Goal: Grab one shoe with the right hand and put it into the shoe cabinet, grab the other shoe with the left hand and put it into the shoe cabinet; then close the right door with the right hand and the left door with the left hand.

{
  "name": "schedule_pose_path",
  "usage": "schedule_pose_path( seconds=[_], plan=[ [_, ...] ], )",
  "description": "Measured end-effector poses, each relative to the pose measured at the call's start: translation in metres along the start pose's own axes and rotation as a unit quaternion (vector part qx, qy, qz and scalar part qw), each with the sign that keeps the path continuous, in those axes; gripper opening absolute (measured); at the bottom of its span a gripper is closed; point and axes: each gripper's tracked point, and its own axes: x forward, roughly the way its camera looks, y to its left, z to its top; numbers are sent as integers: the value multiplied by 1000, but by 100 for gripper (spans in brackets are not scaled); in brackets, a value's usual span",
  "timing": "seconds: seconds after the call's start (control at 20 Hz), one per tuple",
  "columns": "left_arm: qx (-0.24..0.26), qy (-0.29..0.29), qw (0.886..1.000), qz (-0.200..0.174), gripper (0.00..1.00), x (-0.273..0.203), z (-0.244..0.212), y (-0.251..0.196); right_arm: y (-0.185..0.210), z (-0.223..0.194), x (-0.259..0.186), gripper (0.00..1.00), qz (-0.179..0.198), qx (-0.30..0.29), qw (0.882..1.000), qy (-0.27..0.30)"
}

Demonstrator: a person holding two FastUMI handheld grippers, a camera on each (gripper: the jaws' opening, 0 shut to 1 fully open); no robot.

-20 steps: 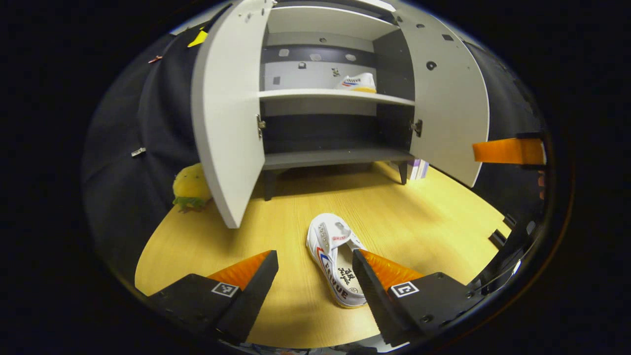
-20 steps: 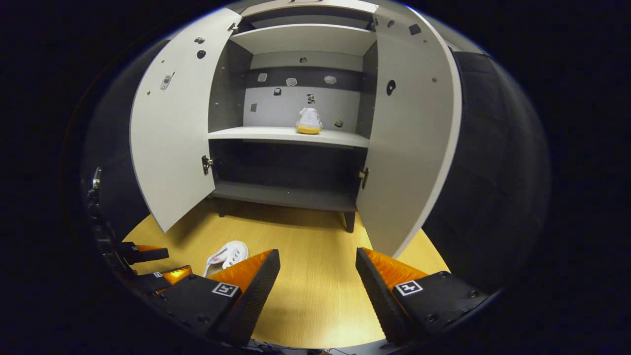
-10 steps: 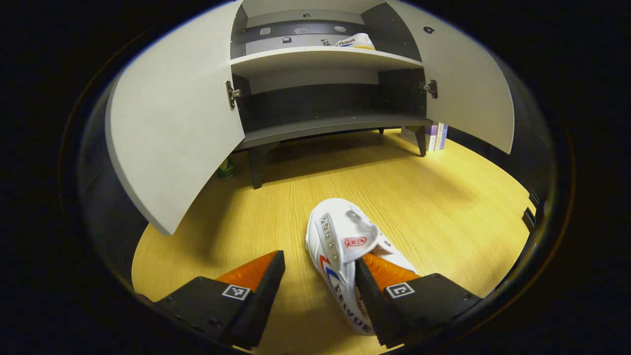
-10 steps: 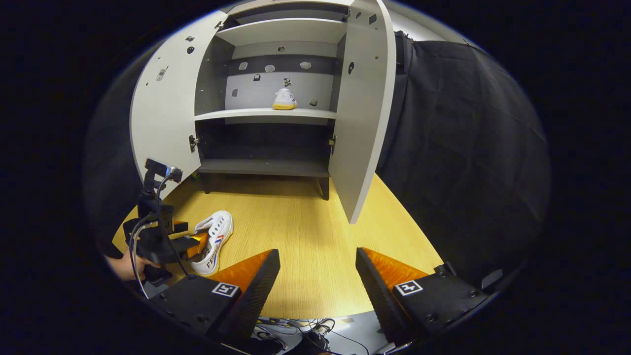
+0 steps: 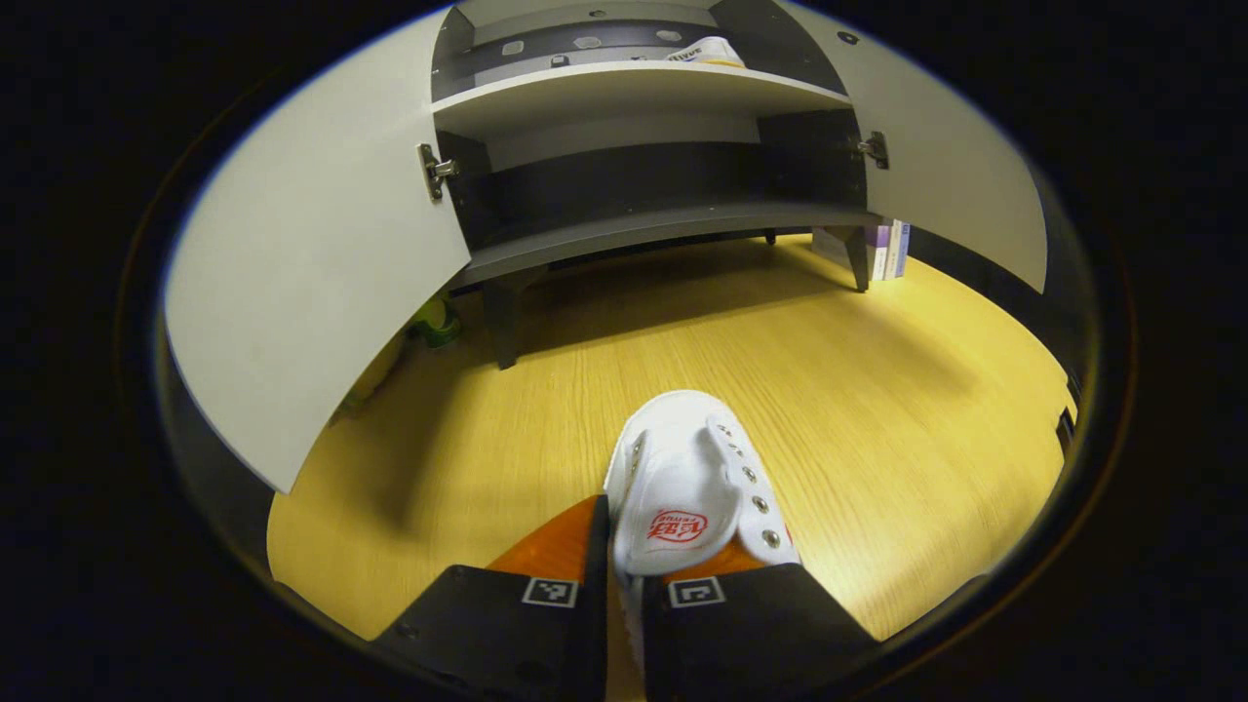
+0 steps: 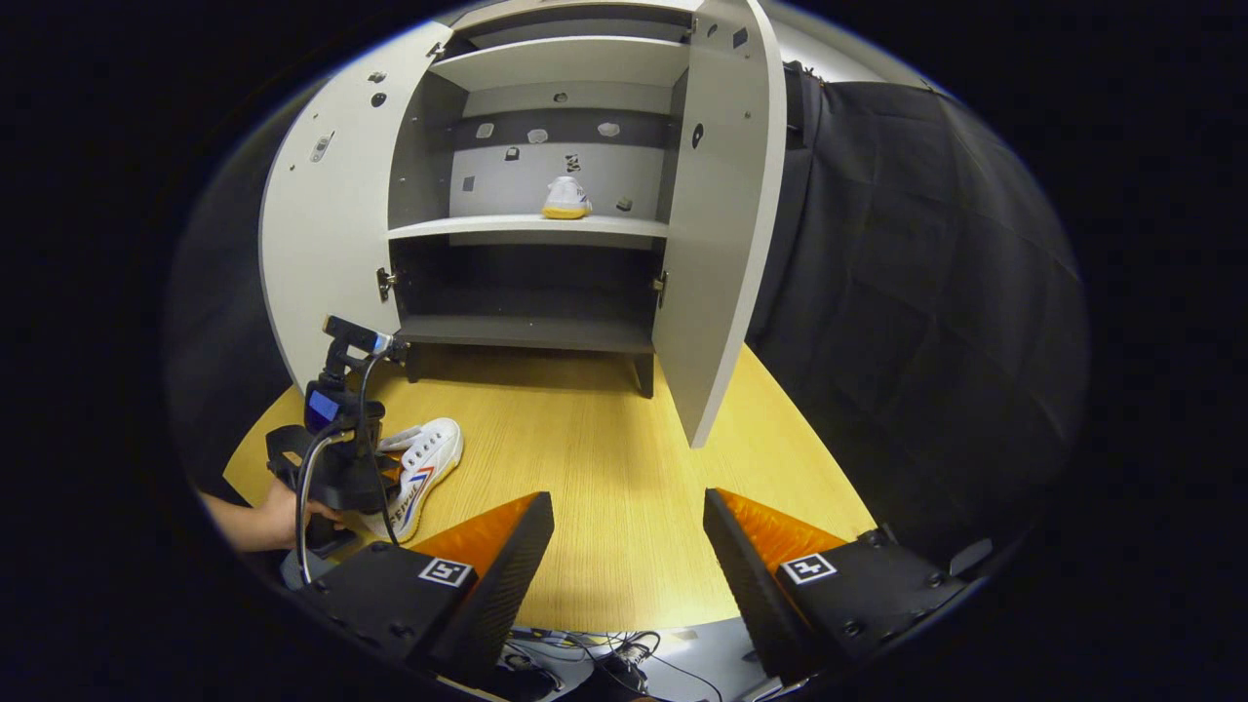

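Left gripper (image 5: 624,546) went from straddling the white shoe (image 5: 687,478) to clamped on its rear; right gripper (image 6: 624,546) pulled back from the cabinet.

Both left fingers press the shoe, which lies on the yellow wood-grain floor (image 5: 838,390), toe toward the shoe cabinet (image 5: 634,117). Right gripper's fingers are spread wide with nothing between them, hovering over the floor. Both cabinet doors, left door (image 5: 312,253) and right door (image 6: 721,214), hang open. Second shoe (image 6: 565,198) sits on the middle shelf (image 6: 487,230). Black cloth wall (image 6: 907,292) runs right of the cabinet. Books (image 5: 885,251) stand by the cabinet's right leg. Cables (image 6: 604,651) lie at the floor's near edge. A hand (image 6: 278,512) holds the left gripper.
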Motion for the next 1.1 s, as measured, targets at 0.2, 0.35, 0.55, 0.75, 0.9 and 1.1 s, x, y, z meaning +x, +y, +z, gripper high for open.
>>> schedule_pose_path(
  seconds=[0.2,0.35,0.55,0.75,0.9,1.1],
  plan=[
    [-37,4,999,-2,7,-4,6,4,-3,12,4,98,15,-5,1000,-15],
    [-51,7,999,3,6,-13,12,6,-11,20,6,98,22,-20,999,-24],
    [-79,-14,997,5,5,-54,44,2,-19,34,11,99,39,-30,998,-39],
    [-96,-47,994,1,5,-95,108,3,-25,49,12,98,63,-37,996,-57],
    [-97,-68,993,0,5,-122,165,7,-31,62,11,99,80,-42,993,-75],
    [-111,-108,988,16,5,-150,251,25,-50,75,13,99,83,-42,991,-97]
  ],
)
